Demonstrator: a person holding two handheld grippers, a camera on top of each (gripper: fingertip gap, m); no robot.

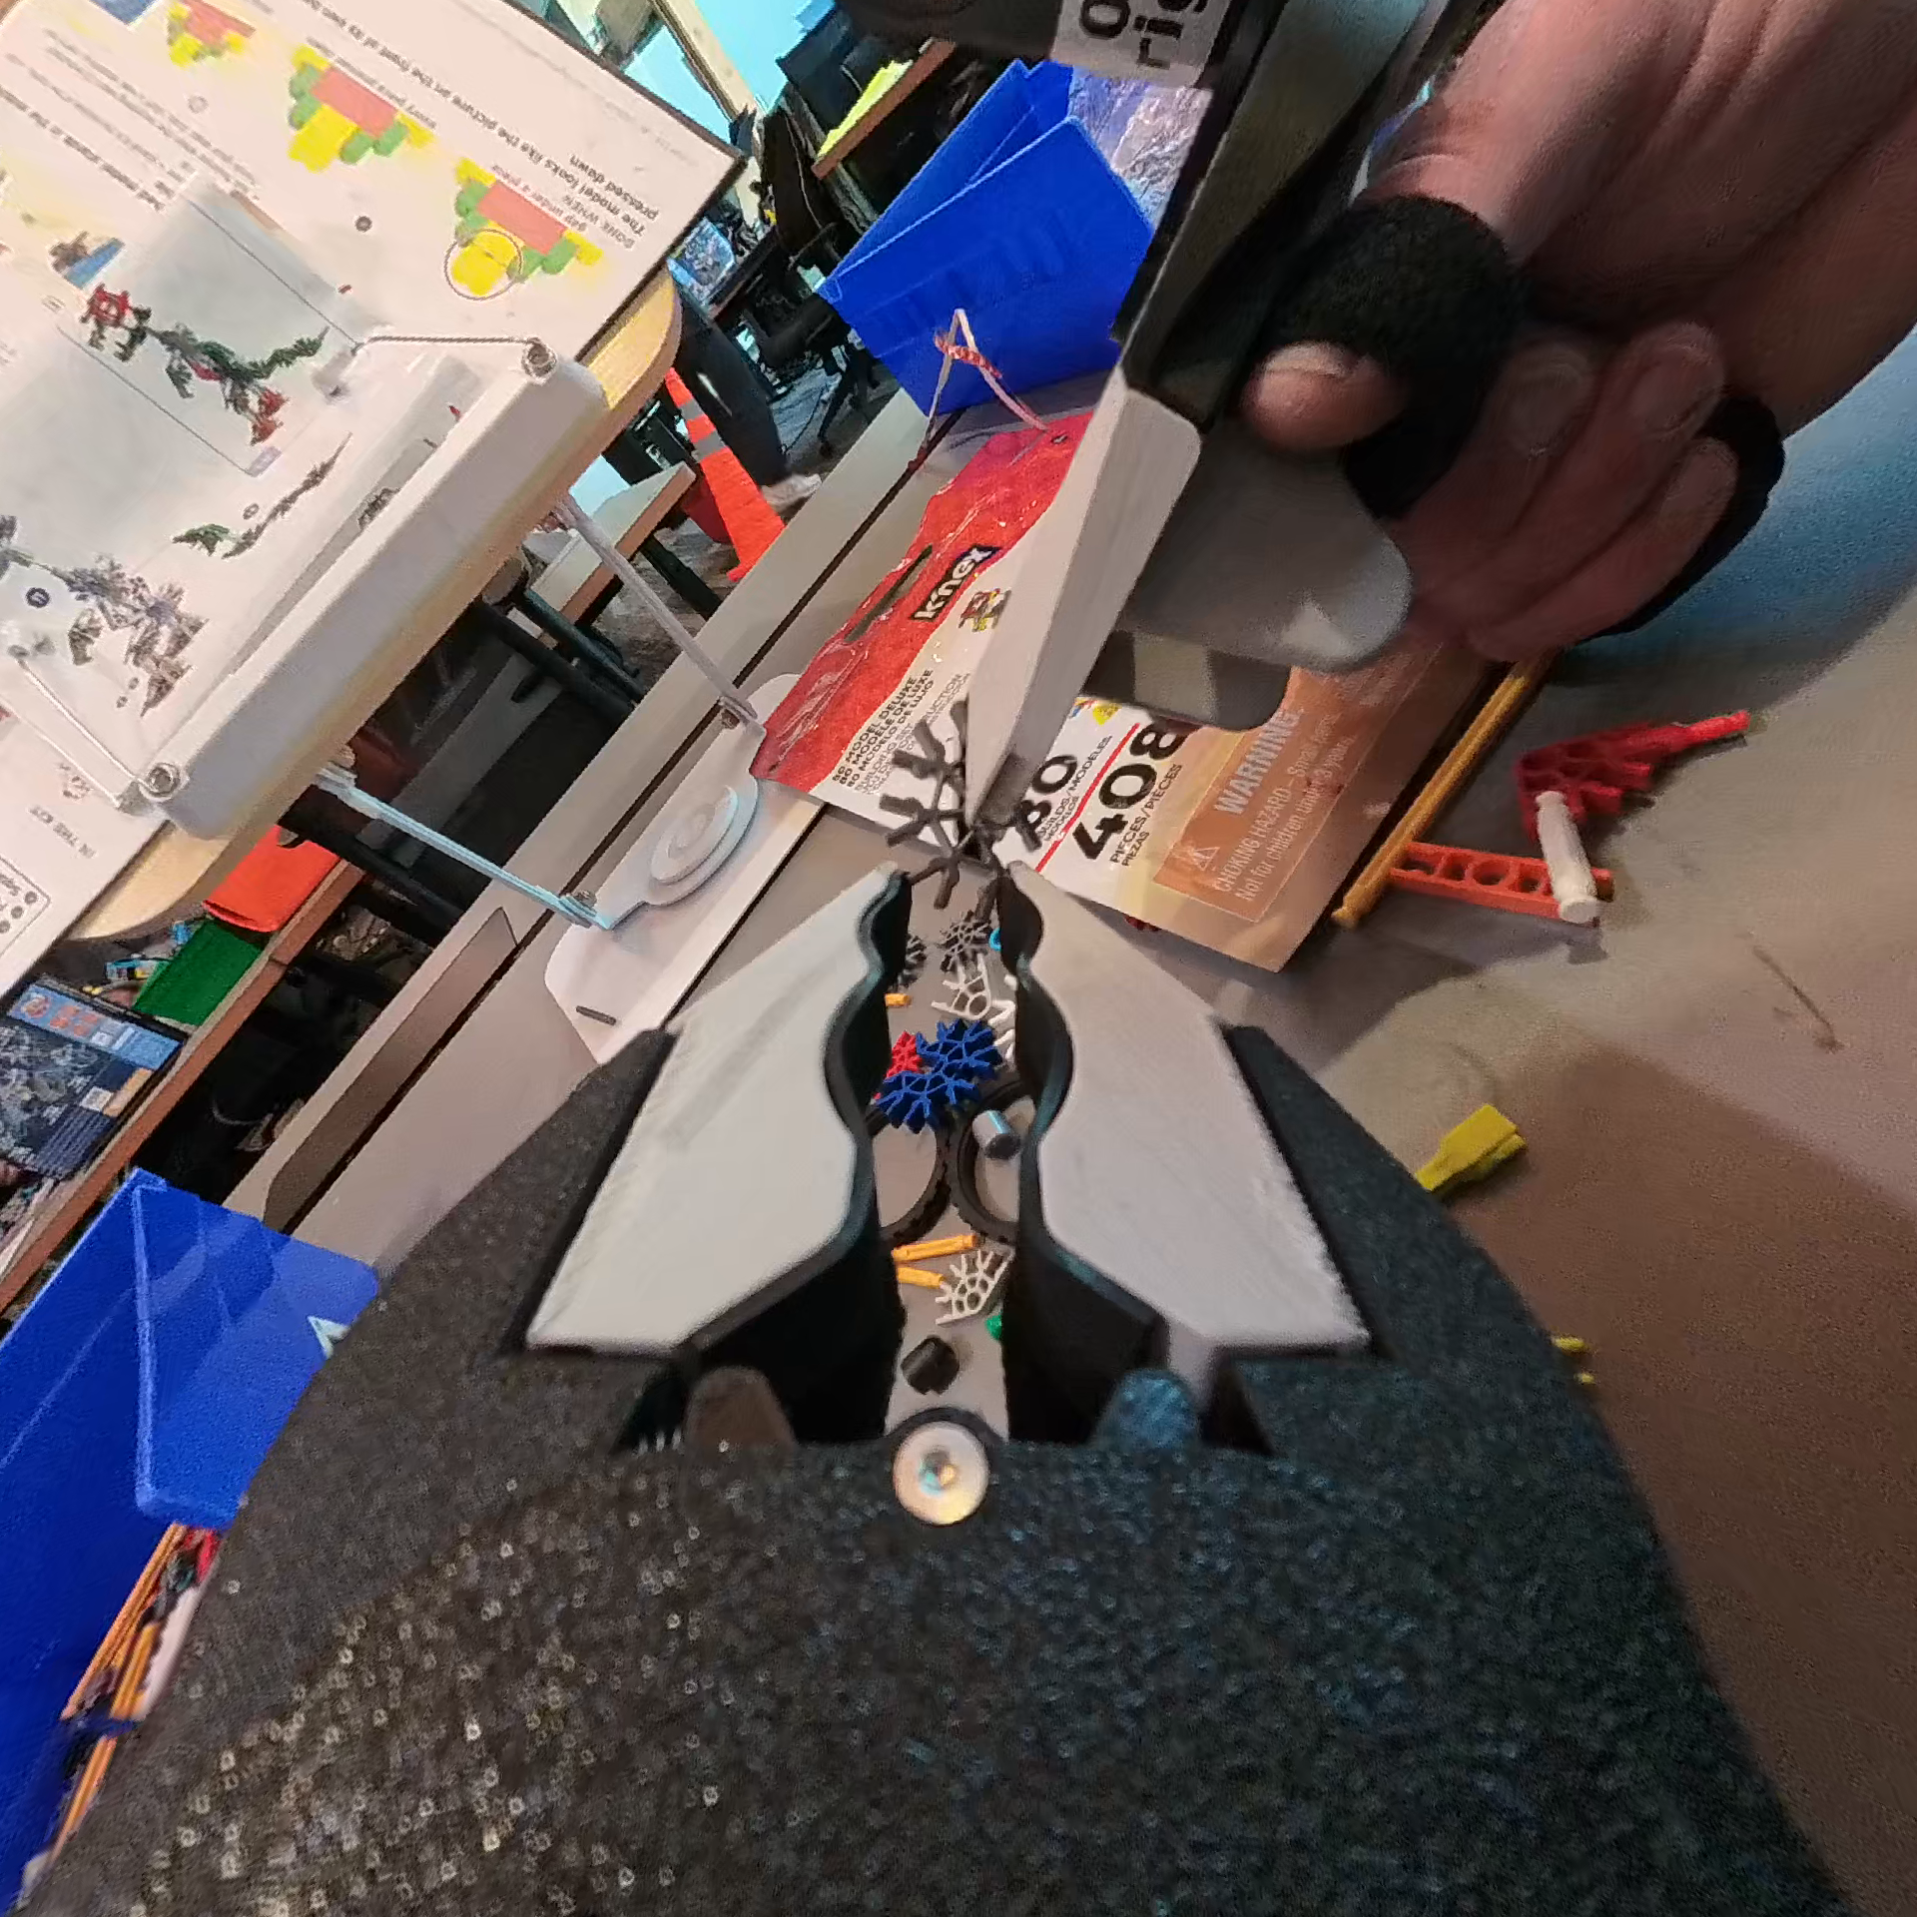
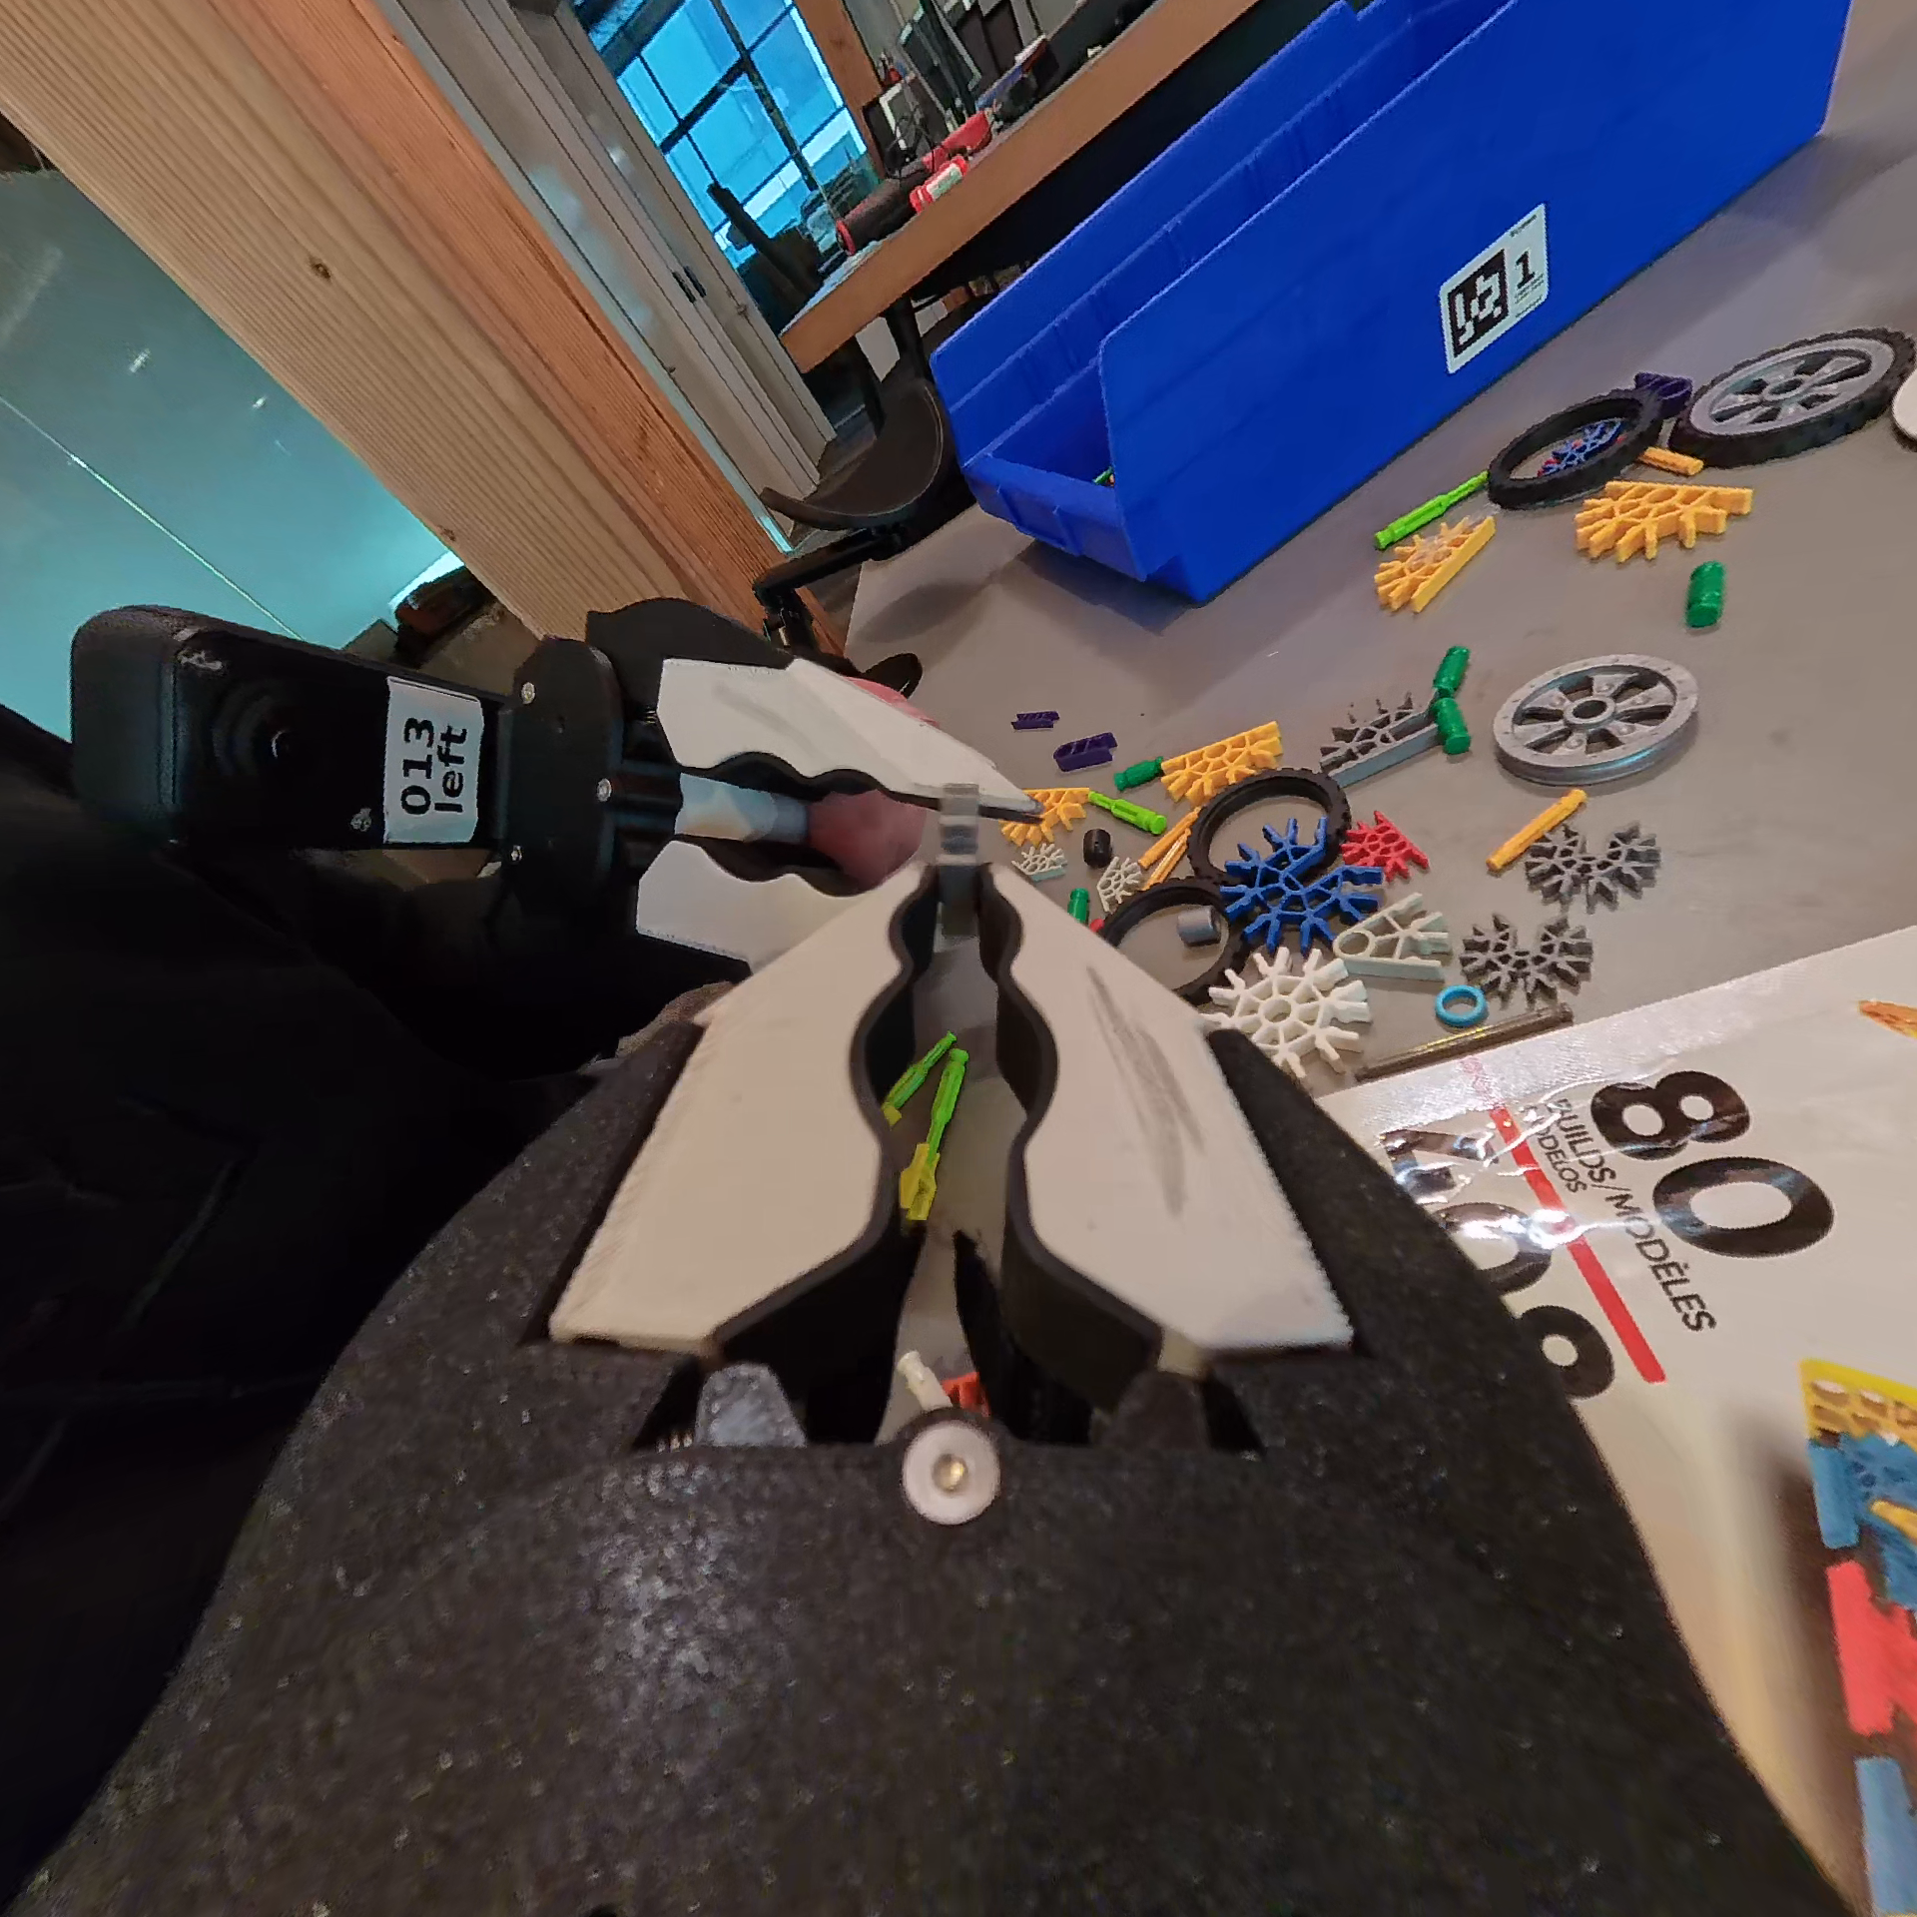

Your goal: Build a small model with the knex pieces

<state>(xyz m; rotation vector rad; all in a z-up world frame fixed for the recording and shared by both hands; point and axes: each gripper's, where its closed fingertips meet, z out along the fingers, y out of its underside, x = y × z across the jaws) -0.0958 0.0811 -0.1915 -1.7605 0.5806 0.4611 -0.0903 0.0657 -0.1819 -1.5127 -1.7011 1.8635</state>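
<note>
A dark grey snowflake connector [image 1: 934, 804] is held in the air between both grippers. My left gripper [image 1: 954, 882] has its jaws narrowly apart, closed around the connector's lower spokes. My right gripper [image 1: 985, 788] comes in from the upper right, held by a person's hand [image 1: 1608, 415], and its tip meets the connector. In the right wrist view the connector [image 2: 960, 830] is edge-on, pinched at the tips of my right gripper [image 2: 956, 882]. The left gripper's upper finger [image 2: 830, 726] reaches in from the left, just behind it.
Loose construction pieces [image 2: 1297, 882], tyres and a grey wheel [image 2: 1592, 716] lie on the grey table. Blue bins [image 2: 1349, 363] [image 1: 135, 1400] stand at its edges. A printed parts bag [image 1: 903, 643] [image 2: 1660, 1193] lies nearby. An instruction stand [image 1: 259, 415] is on the left, and a red and yellow assembly [image 1: 1504, 861] on the right. Both grippers' tips are close together, under 4 cm apart.
</note>
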